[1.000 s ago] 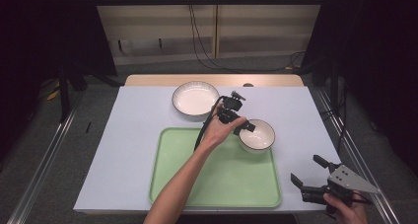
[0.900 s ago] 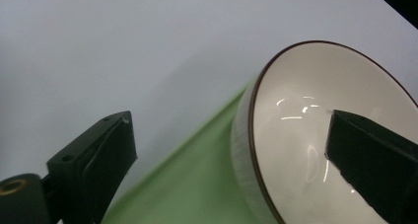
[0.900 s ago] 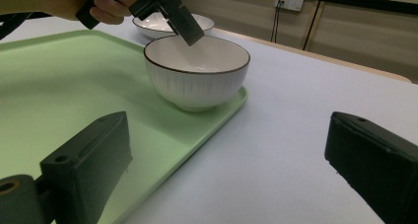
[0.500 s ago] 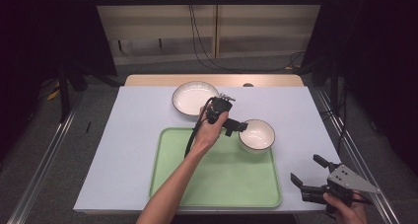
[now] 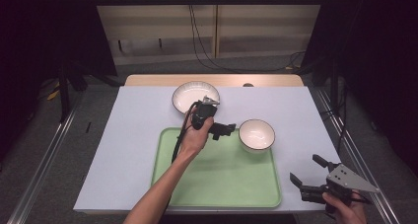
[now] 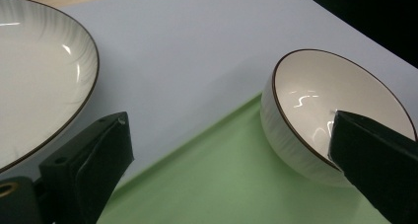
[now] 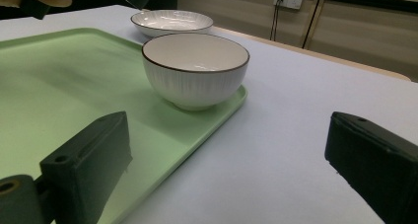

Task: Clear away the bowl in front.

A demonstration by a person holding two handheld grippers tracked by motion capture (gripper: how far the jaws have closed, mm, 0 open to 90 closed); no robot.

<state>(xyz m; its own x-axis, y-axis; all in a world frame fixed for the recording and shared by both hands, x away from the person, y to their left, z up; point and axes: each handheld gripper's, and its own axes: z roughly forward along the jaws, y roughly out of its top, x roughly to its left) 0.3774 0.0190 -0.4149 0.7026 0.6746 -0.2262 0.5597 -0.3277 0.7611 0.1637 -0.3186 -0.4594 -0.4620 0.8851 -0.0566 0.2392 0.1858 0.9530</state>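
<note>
Covering wooden table (image 5: 148,80): pale sheet (image 5: 138,135); dark curtains (image 5: 44,26) around.

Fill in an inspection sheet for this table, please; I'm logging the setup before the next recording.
Surface: table under a pale sheet, wooden edge showing at the far side.
Job's things: green tray near the front; small bowl sitting on the tray's far right corner, empty; plate on the sheet beyond the tray, empty.
Clutter: small dark thing at the far edge, too small to tell.
Grippers: left tongs open, held above the tray's far edge beside the bowl, touching nothing; right tongs open, held off the tray's front right corner.
Cables: left tongs' cable hangs along the forearm; wires hang down the back wall.
Surroundings: dark floor, metal rails either side, wood-panelled wall behind.
</note>
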